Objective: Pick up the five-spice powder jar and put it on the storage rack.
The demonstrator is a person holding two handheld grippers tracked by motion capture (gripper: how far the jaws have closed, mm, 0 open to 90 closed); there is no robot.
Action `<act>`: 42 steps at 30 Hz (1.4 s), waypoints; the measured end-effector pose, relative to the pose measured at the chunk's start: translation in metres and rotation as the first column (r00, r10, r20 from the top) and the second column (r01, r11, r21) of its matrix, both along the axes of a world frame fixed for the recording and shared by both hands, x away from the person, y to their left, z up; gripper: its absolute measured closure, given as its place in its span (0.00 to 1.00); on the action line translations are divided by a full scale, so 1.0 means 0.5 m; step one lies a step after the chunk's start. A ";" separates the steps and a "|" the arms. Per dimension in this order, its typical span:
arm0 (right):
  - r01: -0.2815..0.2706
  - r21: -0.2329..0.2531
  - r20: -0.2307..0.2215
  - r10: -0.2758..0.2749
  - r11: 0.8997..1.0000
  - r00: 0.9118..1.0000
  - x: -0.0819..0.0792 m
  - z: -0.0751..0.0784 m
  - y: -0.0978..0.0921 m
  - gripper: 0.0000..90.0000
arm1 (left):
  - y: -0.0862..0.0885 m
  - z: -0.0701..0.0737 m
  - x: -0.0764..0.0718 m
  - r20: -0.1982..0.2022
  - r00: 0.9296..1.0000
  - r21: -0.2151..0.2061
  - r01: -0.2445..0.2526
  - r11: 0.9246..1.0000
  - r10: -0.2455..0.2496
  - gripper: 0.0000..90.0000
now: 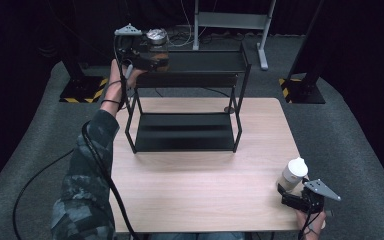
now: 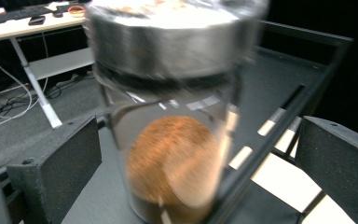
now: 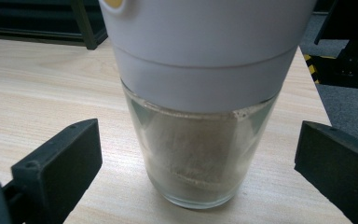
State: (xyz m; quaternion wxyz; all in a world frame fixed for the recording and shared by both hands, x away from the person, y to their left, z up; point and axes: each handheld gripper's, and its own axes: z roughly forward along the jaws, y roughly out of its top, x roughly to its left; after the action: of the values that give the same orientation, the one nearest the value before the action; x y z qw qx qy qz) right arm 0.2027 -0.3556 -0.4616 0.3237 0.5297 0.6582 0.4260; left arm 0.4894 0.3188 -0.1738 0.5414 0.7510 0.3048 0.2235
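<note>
So nearest the person, at the near right corner of the wooden table point(image 1: 205, 185), the right gripper point(image 1: 294, 195) sits just short of a clear jar with a white lid point(image 1: 293, 173). In the right gripper view that jar point(image 3: 200, 116) stands upright on the wood right between the two black jaws, which are spread wide with a clear gap on both sides, so nothing is pinched yet. My guess is the next move is a straight push forward and a squeeze, since the jar's long axis is vertical and it's dead ahead of the jaws; the right hand is obviously the one for it. Going further out from that corner, the black two-tier rack point(image 1: 187, 107) takes up the middle and far part of the table, lower shelf bare. At the rack's far left, up at top-shelf level, the left gripper point(image 1: 152, 59) is with a glass jar with a metal lid point(image 1: 157, 45). In the left gripper view this jar point(image 2: 172, 121), brownish stuff inside, stands upright on the top shelf by the front rail, between the jaws, which look parted with space either side. So apparently not gripped, though the blur makes it hard to swear to.
</note>
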 end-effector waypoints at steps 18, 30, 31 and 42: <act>0.003 0.004 -0.003 -0.003 1.000 1.000 0.000 0.000 0.000 0.00 | -0.012 -0.107 -0.137 0.055 0.995 0.142 0.073 0.987 -0.081 0.00; 0.001 0.003 -0.003 -0.001 1.000 1.000 0.001 0.001 0.000 0.00 | -0.012 -0.263 -0.184 -0.085 0.985 0.195 0.164 0.967 -0.150 0.00; 0.002 0.004 -0.004 -0.002 1.000 1.000 0.001 0.001 0.000 0.00 | -0.011 -0.278 -0.183 -0.106 0.982 0.190 0.172 0.967 -0.154 0.00; 0.003 0.001 -0.002 -0.003 1.000 1.000 0.000 0.000 0.001 0.00 | -0.022 -0.439 -0.213 -0.237 0.965 0.188 0.163 0.969 -0.116 0.00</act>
State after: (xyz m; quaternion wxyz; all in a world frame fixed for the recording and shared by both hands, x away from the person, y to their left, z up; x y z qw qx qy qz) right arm 0.2027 -0.3552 -0.4615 0.3234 0.5310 0.6576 0.4255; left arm 0.3828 0.3078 -0.3932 0.4375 0.8431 0.2851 0.1288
